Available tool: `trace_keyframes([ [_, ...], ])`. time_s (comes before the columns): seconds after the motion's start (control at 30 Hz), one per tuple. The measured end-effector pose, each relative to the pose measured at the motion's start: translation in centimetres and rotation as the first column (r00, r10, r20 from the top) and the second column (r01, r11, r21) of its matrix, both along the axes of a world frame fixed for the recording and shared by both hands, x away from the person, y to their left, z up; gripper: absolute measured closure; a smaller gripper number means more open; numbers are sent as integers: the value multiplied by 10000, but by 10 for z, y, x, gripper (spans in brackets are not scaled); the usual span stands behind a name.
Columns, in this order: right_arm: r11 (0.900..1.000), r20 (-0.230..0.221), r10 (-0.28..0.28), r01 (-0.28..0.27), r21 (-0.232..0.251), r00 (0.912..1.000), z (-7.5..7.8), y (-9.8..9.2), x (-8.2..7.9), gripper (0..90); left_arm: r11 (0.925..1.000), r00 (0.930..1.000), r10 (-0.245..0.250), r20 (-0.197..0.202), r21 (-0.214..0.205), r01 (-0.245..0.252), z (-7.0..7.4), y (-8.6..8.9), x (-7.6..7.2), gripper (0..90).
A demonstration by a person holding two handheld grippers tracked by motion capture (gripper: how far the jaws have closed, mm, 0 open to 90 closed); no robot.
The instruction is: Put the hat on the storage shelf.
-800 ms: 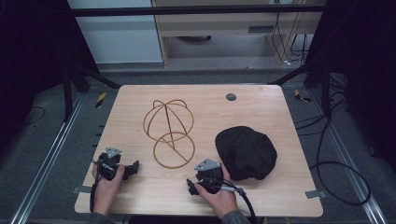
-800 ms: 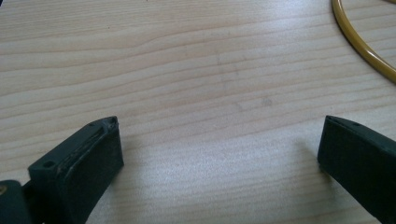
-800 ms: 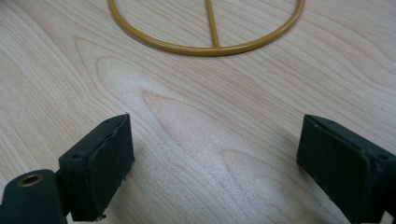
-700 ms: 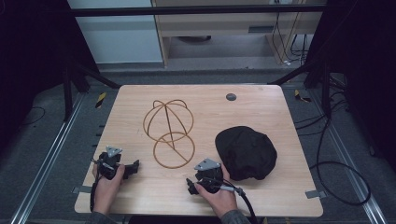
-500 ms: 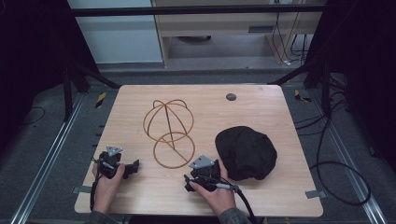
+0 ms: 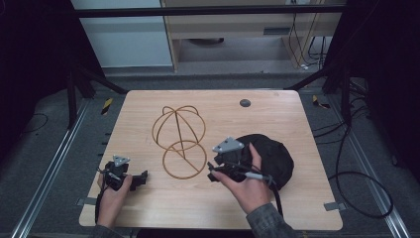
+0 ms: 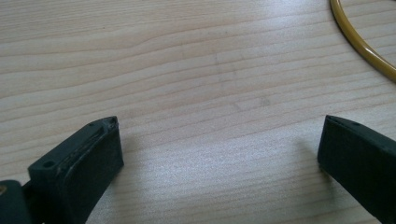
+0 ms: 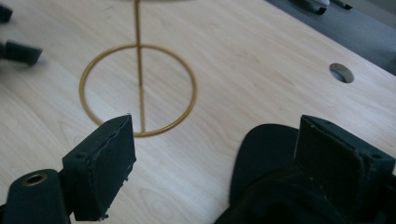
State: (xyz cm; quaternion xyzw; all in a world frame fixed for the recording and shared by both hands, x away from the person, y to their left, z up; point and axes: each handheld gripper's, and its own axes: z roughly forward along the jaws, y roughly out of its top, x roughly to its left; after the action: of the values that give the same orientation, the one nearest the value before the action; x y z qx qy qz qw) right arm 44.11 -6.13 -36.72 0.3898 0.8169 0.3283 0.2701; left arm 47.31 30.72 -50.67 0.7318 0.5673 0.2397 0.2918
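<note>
The pale wooden table [image 6: 297,124] is seen across the middle of the high view, and on it two things are laid out: a soft black fabric cap [image 6: 272,158] at the lower right of centre, and a gold wire hat stand [image 6: 179,141], a domed cage over a round base ring, just left of it at the centre. The step in hand is judged to be the approach to the cap, which would seem meant for the stand's dome. The right gripper [image 6: 214,172] is held above the table at the cap's left edge, between cap and stand, carried by the right hand [image 6: 247,186] entering from the bottom of the frame. In the right gripper view its jaws are seen standing wide apart, with nothing clamped; the cap's rim [image 8: 261,154] lies below and between them at the lower right, and whether a pad brushes the cloth cannot be told. The next move is judged to call for lowering the jaws over the rim and closing on a fold of fabric. The left gripper [image 6: 143,177] is rested low at the lower left, well apart from the cap, its jaws likewise spread and empty over bare wood, with the base ring [image 7: 359,44] in the upper right corner of its own view.
</note>
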Motion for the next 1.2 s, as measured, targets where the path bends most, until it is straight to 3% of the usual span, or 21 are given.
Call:
trace_keyframes([
  [0.1,9993,-410,-219,231,287,9989,14,-19,10,125,10000,10000,7,-4,6,-7,0,0,0,0],
  [0.23,9973,-612,-719,727,106,9955,28,-49,16,125,10000,10000,-12,71,-24,12,-1,0,-1,0],
  [0.33,9942,-1027,-1040,1062,158,9893,33,-74,21,118,10000,10000,-49,12,-7,49,0,0,0,0],
  [0.5,9893,-1714,-1388,1443,203,9754,26,-112,19,113,10000,10000,-54,-22,-2,54,0,0,1,0],
  [0.67,9858,-2333,-1430,1593,525,9618,14,-138,9,117,10000,9999,-38,137,-40,38,-1,0,-1,0],
  [0.73,9842,-2647,-1500,1693,514,9526,7,-143,6,118,10000,9999,-42,160,-48,43,-1,0,-2,0],
  [1.03,9774,-3165,-1679,1995,698,9336,-15,-149,16,158,9999,9998,-103,161,-44,104,-1,-1,-2,0],
  [1.13,9713,-3118,-1785,2177,958,9332,-16,-149,19,177,9999,9998,-139,163,-46,140,-1,0,-1,0],
  [1.2,9724,-3173,-1686,2101,1013,9332,-17,-147,20,173,9999,9998,-140,163,-45,141,-1,-1,-1,0],
])
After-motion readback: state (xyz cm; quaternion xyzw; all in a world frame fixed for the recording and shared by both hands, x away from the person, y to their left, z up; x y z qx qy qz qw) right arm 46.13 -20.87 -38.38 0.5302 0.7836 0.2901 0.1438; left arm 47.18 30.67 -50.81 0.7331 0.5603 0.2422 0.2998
